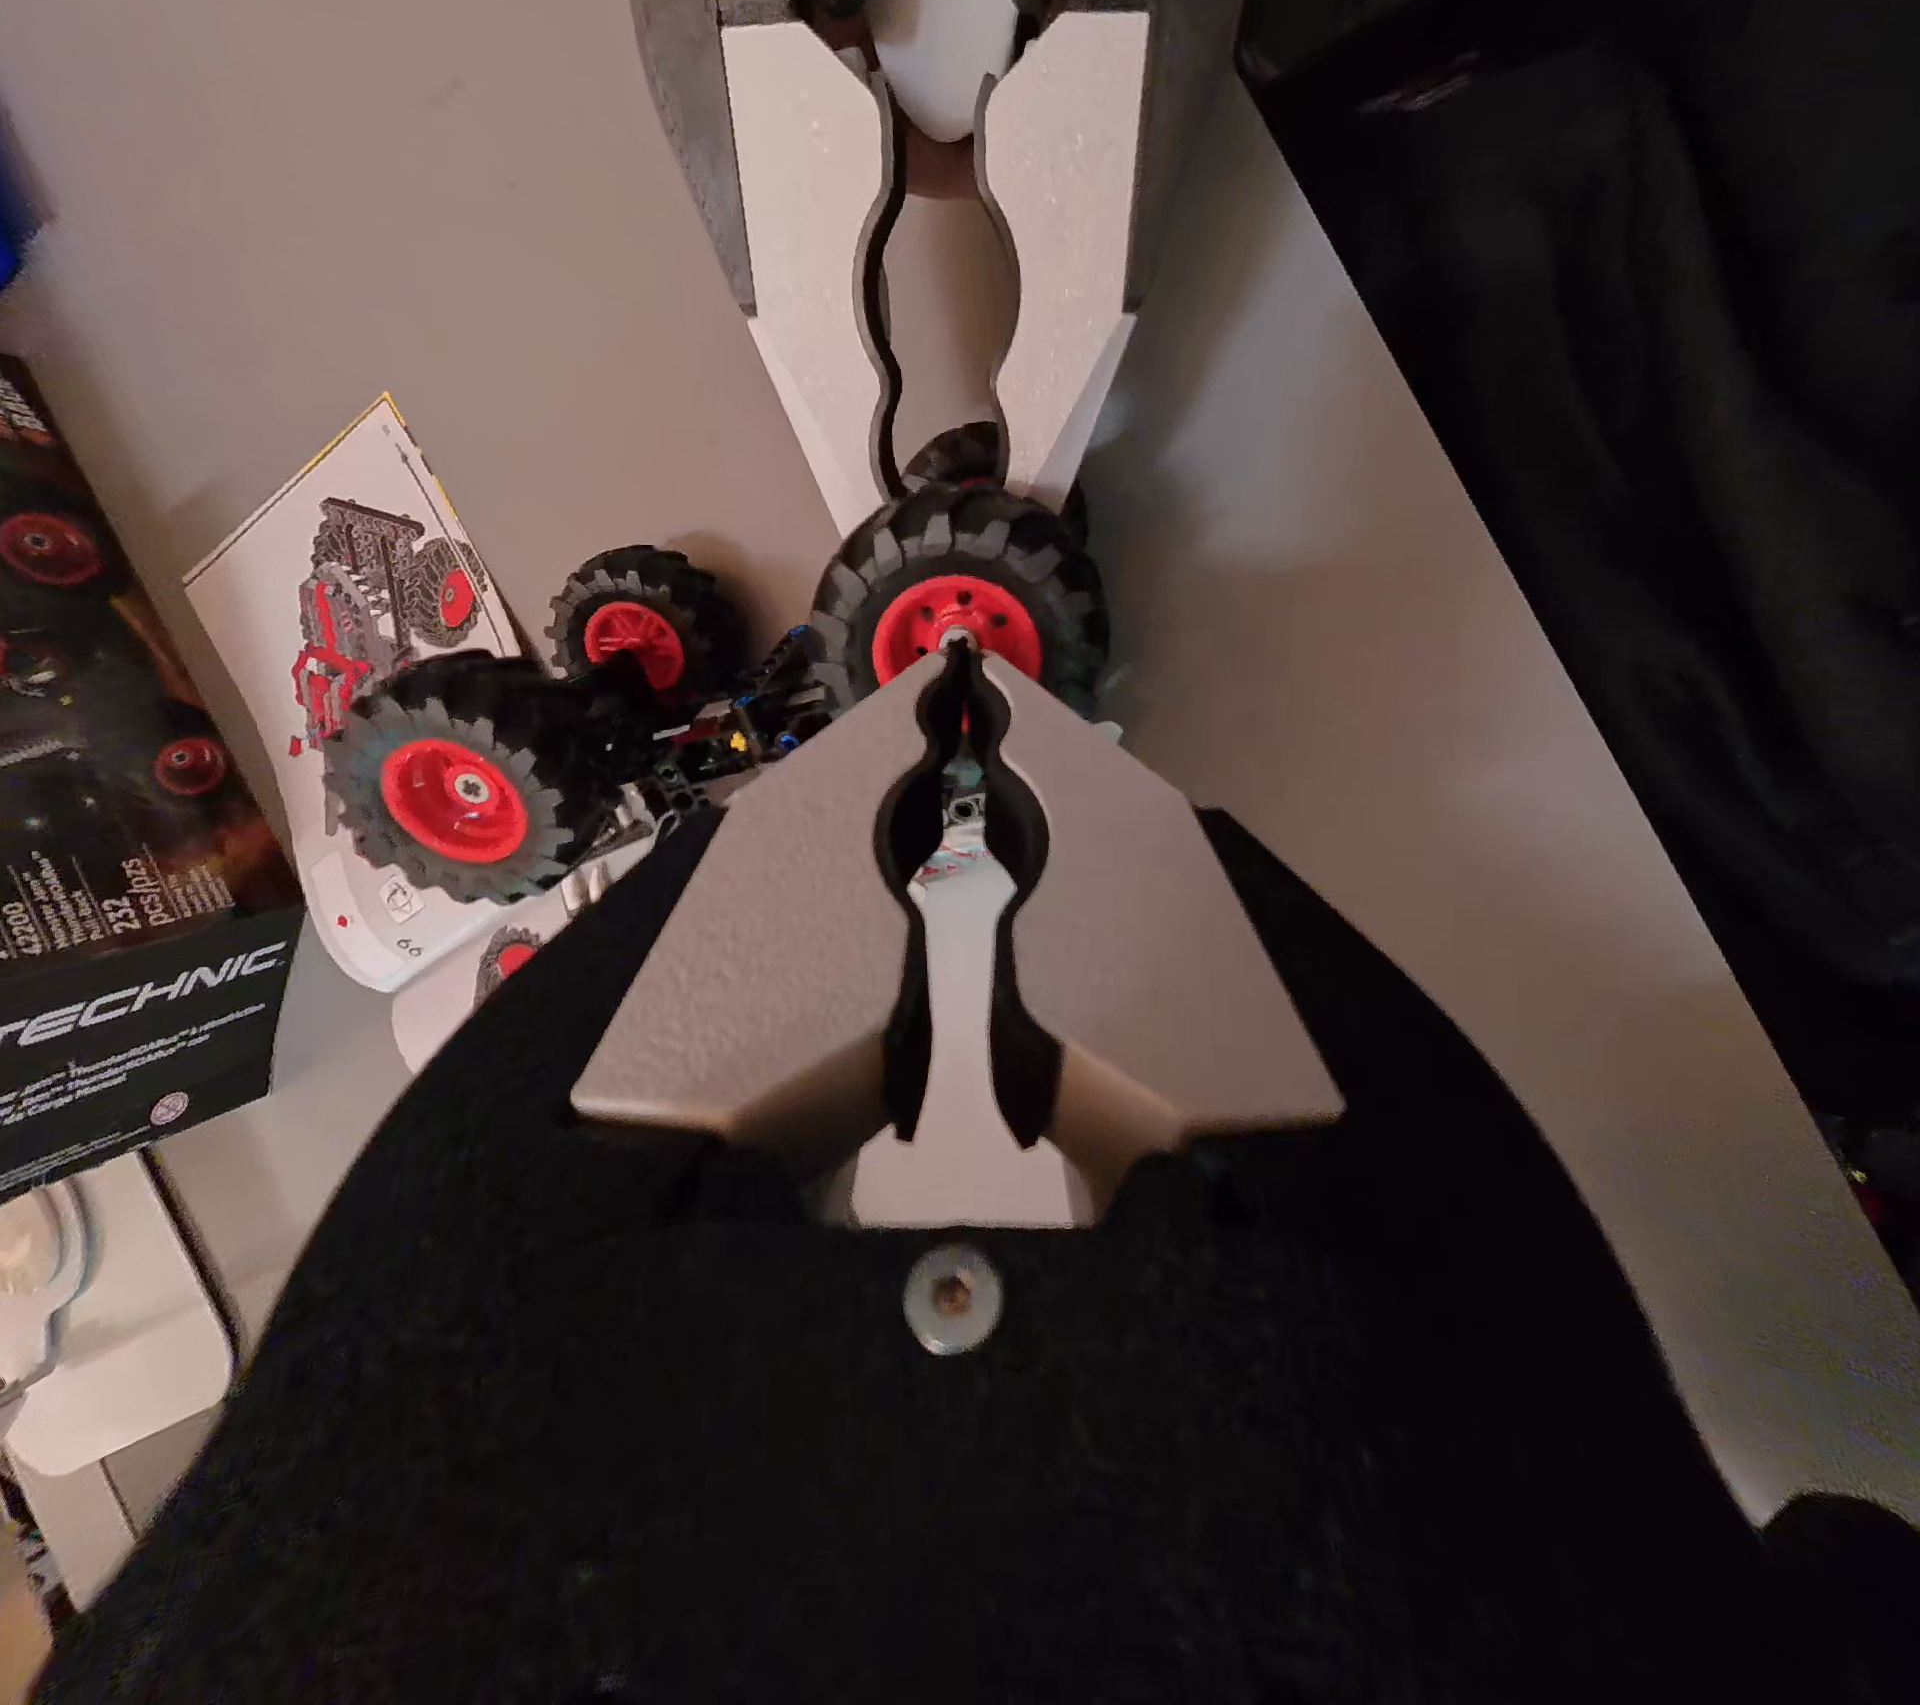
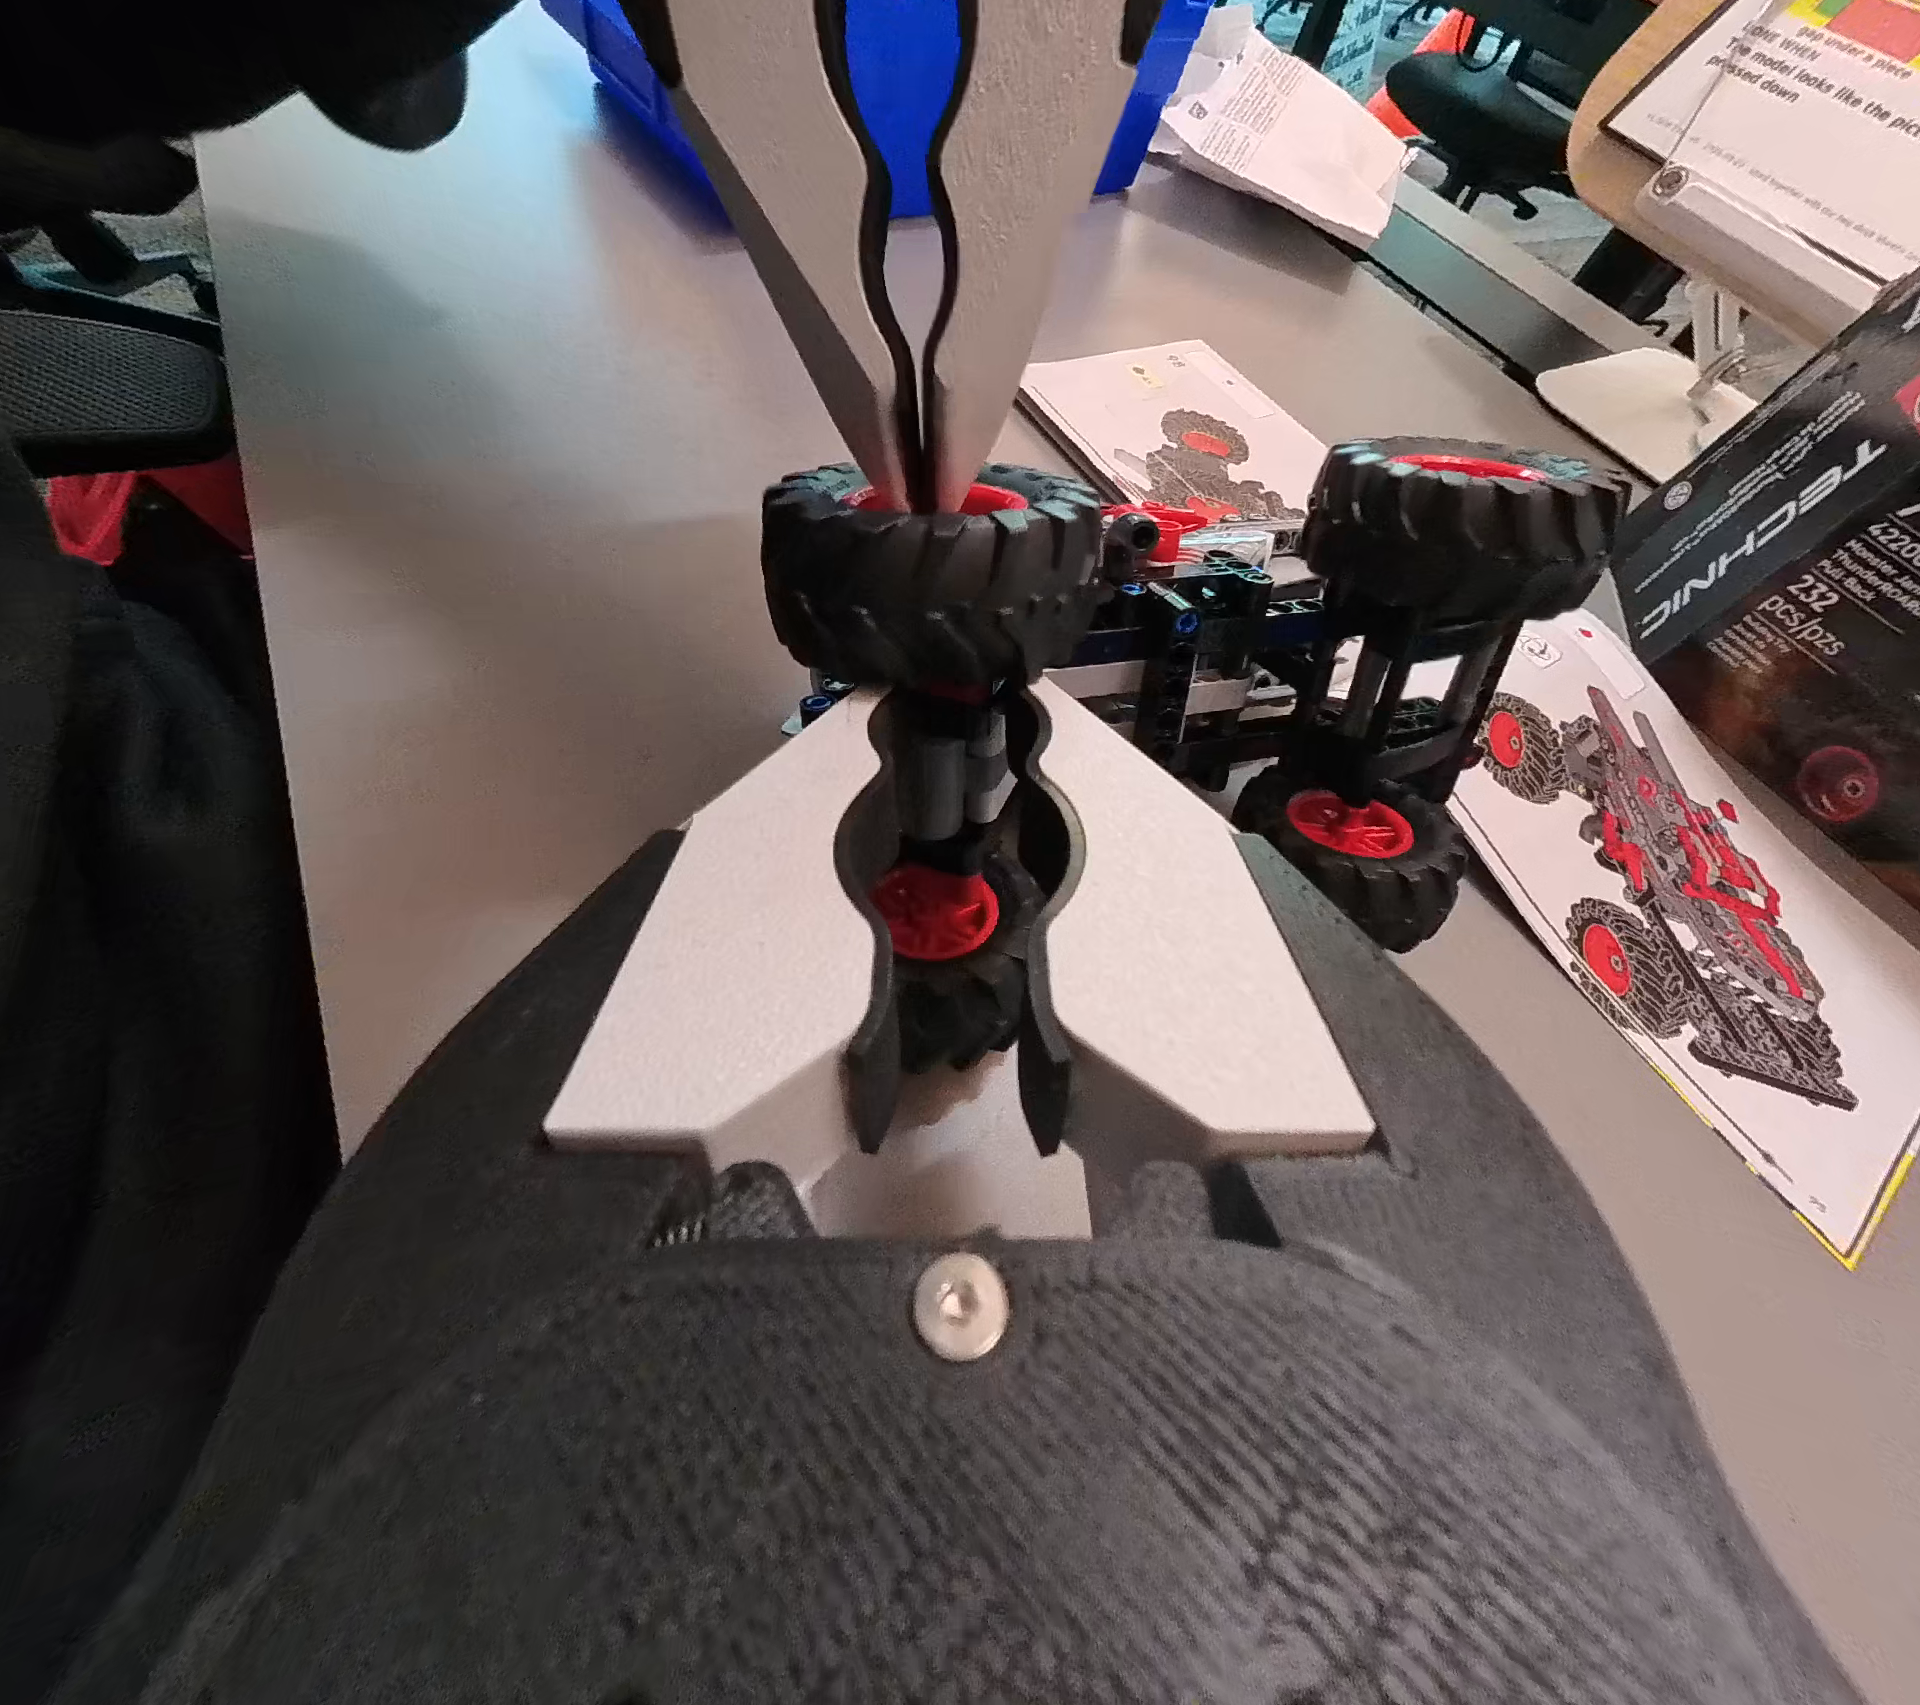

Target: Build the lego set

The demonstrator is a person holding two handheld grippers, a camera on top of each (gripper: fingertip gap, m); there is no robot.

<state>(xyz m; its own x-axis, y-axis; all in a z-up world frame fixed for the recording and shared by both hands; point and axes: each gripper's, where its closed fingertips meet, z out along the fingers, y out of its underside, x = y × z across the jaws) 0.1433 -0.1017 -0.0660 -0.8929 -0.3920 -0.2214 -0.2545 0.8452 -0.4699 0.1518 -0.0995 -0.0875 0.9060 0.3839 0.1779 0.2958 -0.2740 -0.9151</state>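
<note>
Black four-wheeled brick chassis (image 2: pixel 1226 668) tipped sideways on grey surface (image 2: pixel 520 512). Left claw (image 1: pixel 957 658) pinched together at red hub of black tyre (image 1: pixel 956 606); right claw (image 2: pixel 951 699) clamped on axle assembly beneath.

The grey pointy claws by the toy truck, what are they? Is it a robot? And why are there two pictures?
There is no robot here. A person holds a two-finger gripper in each hand, and each gripper carries a camera looking along its fingers. That gives two pictures, one from each hand. The left gripper is closed, with its tips pressed into the red middle of a wheel. The right gripper faces it and clasps the toy truck around the parts just under that wheel. The truck lies on its side on a grey table. Beside it are the instruction booklet and the dark box.
</note>
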